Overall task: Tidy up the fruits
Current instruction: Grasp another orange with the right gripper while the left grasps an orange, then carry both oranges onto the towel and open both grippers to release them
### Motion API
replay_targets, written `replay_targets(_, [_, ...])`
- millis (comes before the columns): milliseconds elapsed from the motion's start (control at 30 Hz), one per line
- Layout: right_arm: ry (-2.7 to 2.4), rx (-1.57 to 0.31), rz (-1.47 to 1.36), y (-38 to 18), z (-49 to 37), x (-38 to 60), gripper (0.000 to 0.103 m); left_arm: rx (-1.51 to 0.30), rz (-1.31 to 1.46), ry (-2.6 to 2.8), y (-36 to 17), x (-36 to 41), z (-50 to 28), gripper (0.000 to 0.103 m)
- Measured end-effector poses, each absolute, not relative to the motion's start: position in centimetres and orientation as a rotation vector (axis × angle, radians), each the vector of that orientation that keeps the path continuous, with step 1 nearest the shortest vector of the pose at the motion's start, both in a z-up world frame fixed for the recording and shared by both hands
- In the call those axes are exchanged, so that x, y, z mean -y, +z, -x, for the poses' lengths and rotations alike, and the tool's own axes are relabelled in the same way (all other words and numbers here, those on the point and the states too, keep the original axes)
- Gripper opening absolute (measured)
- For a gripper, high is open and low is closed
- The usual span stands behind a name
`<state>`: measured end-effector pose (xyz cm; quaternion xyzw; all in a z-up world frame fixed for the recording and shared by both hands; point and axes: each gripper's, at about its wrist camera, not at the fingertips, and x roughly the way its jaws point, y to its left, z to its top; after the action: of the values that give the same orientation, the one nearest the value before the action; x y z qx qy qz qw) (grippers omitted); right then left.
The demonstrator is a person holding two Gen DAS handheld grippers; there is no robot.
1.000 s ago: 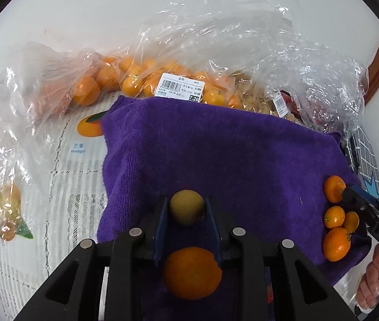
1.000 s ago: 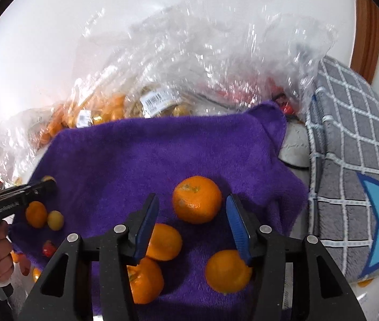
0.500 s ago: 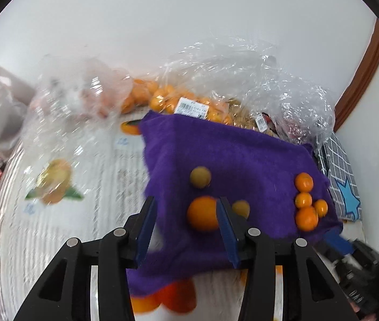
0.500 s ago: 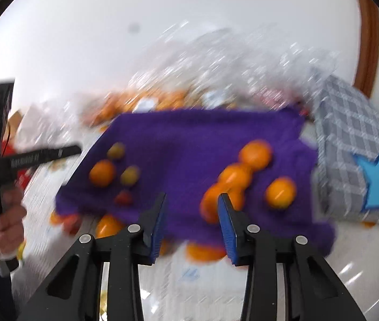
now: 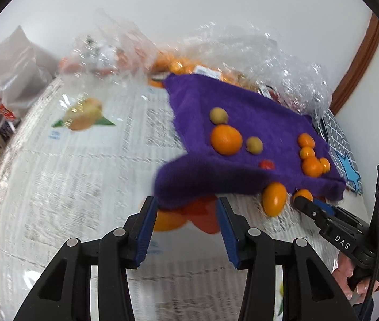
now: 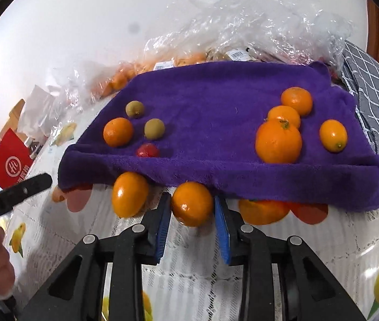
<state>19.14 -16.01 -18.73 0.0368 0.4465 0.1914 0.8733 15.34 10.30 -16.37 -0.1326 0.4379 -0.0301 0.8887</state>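
Crowding purple towel (bagged fruit behind)

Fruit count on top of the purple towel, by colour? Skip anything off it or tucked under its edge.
Orange citrus fruits: 5
Greenish-brown fruits: 2
Red fruit: 1
Total on the purple towel: 8
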Motion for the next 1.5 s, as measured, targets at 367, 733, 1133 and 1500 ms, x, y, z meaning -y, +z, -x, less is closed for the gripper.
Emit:
replay_targets(367, [0.269,-0.911,-0.106,-18.7,-16.2,23.7,0.032,-0.932,0.209,-0.215,-17.2,-1.9,-16.7,0.044])
replay_targets(733, [0.242,-0.899,-0.119,-18.7,-15.6,26.2,0.032,-0.961,0.196,-0.169,-18.4,1.1,-18.8,0.044])
replay_targets(1133, [0.254,-0.901,-0.141,-18.8,-16.0,26.2,0.032,-0.942,0.199,-0.146,-18.1,1.0,-18.3,0.031])
replay_targets(1500, [0.257,-0.890,-0.131,-18.4,-15.5,25.8,0.032,-0.892,0.210,-0.127,-15.0,-1.2,-16.8,0.031])
